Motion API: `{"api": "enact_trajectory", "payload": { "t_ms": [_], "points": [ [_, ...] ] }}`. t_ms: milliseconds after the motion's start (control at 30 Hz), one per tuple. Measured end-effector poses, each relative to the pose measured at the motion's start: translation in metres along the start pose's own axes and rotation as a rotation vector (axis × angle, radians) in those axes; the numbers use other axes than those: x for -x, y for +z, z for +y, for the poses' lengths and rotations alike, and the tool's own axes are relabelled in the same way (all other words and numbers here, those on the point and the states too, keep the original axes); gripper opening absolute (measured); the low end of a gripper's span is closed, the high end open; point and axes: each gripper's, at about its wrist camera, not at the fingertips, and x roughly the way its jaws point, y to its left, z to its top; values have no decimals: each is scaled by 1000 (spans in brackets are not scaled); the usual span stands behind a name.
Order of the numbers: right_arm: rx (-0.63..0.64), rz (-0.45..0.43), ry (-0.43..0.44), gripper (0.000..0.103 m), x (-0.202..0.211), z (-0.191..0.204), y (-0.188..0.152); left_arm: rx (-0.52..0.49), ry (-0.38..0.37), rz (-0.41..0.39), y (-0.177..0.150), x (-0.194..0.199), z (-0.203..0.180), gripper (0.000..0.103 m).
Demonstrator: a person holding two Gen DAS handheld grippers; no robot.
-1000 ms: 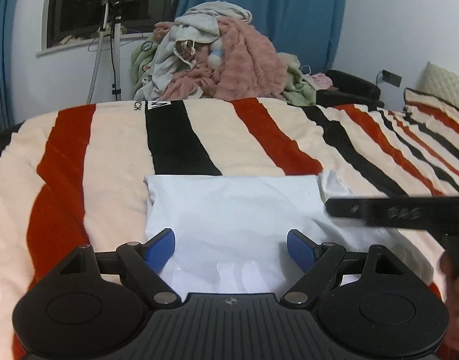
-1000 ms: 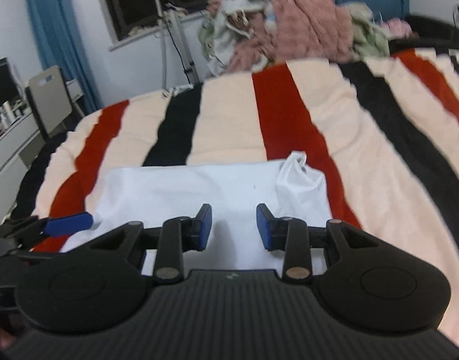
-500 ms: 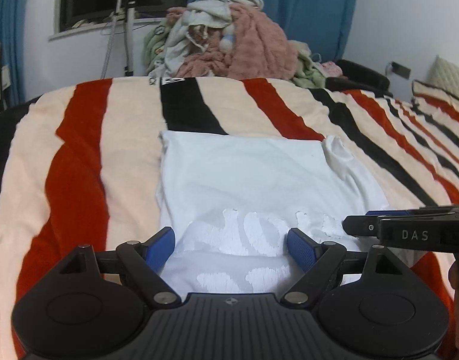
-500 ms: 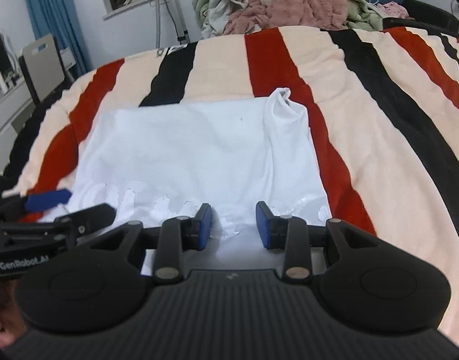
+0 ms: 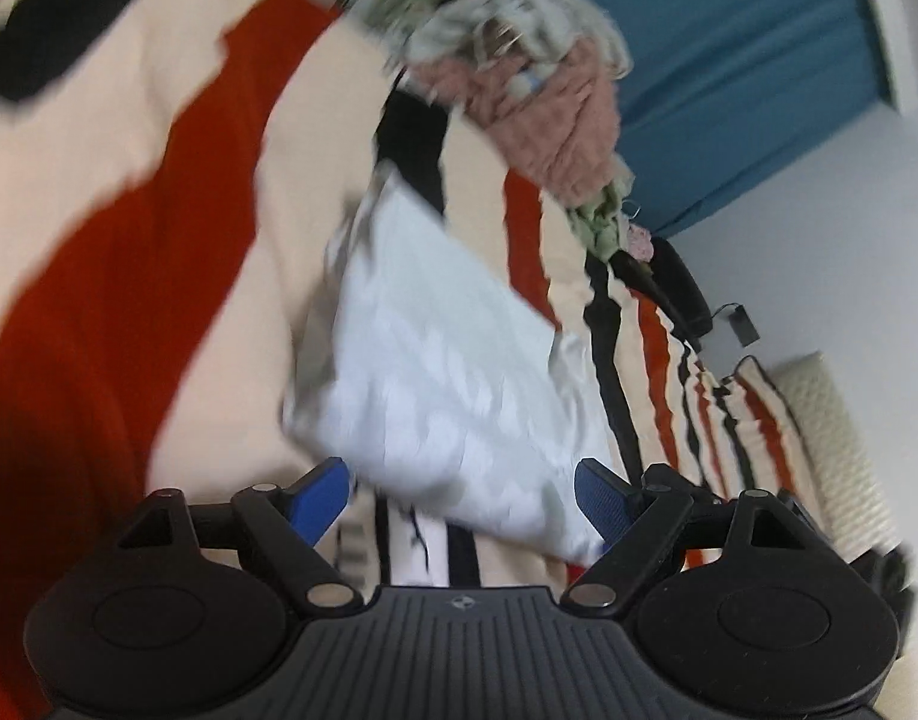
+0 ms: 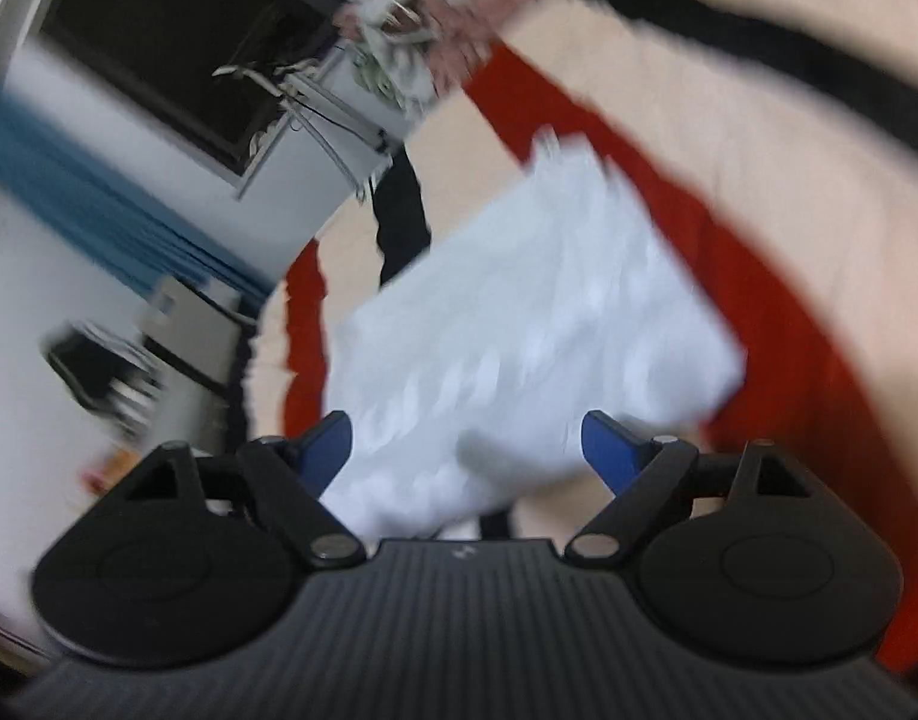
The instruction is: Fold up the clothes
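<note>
A white folded garment (image 5: pixel 447 372) lies on the red, black and cream striped bedspread (image 5: pixel 159 252). It also shows in the right wrist view (image 6: pixel 519 324). My left gripper (image 5: pixel 462 501) is open and empty, its blue fingertips (image 5: pixel 321 495) spread over the garment's near edge. My right gripper (image 6: pixel 468 447) is open and empty, its blue fingertips (image 6: pixel 609 444) spread over the garment's near edge. Both views are tilted and blurred by motion.
A heap of pink, white and green clothes (image 5: pixel 549 102) sits at the far end of the bed. Blue curtains (image 5: pixel 729 60) hang behind it. A window and a metal stand (image 6: pixel 315 114) are at the left, with a chair (image 6: pixel 183 348) beside the bed.
Both grippers have rolled sharply, so both views are tilted and blurred. My right gripper's jaws have opened wide. The garment looks smaller and more compact than before.
</note>
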Motion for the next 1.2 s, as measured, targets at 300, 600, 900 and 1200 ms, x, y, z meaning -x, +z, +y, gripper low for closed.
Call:
{"api": "enact_trajectory", "payload": {
  "t_ms": [300,600,900,1200],
  "points": [
    [-404,0,94,76,-36,-51,-6,293,-2,-91,11,-33,43,64],
    [-383,-128,6,37,-34,-57,4,313,-25,-157,8,-21,45,33],
    [-300,-186,64,21,38,-31,6,196,-61,-124,-2,22,-11,27],
    [-319,-259,135,21,127,-12,52,87,-55,-31,13,29,-121,27]
  ]
}}
